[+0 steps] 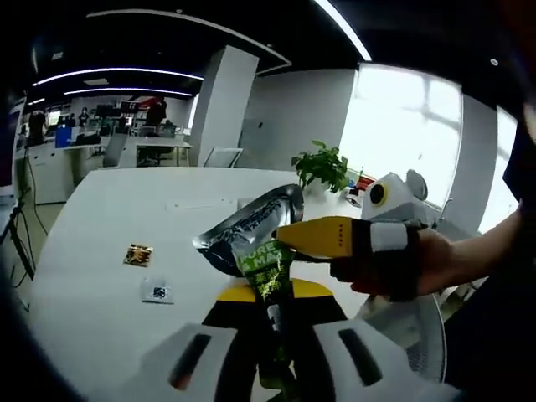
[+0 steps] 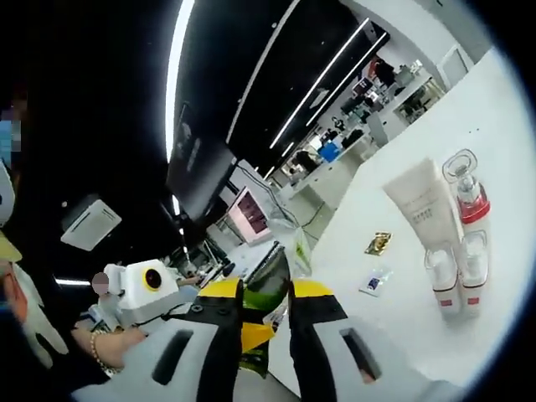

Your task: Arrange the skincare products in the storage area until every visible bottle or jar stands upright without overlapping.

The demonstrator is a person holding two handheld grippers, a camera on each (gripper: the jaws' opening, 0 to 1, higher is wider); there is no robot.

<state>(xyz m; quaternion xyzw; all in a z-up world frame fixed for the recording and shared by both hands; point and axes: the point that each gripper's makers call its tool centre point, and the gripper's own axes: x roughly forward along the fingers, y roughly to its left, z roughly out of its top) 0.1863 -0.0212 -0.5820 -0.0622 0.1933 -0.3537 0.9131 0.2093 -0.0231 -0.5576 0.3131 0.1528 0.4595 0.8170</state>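
**Sachet clamped by both claws above counter**

Sachet [image 1: 255,239] held off the counter [image 1: 109,243], long axis running away from the left claw [image 1: 270,331]; left claw closed on its lower end; right claw [image 2: 266,311] closed on the same sachet; one tube [image 2: 423,208], three bottles [image 2: 456,276] upright on counter; two small packets [image 1: 147,272] lying flat.

Daylight is pouring through the large window [image 1: 400,134] in the left gripper view, blowing it out to white and washing the white table [image 1: 109,243]. Ceiling light strips [image 2: 179,59] are glaring against a dark ceiling in the right gripper view, while fisheye bending is warping edges and near parts are blurring
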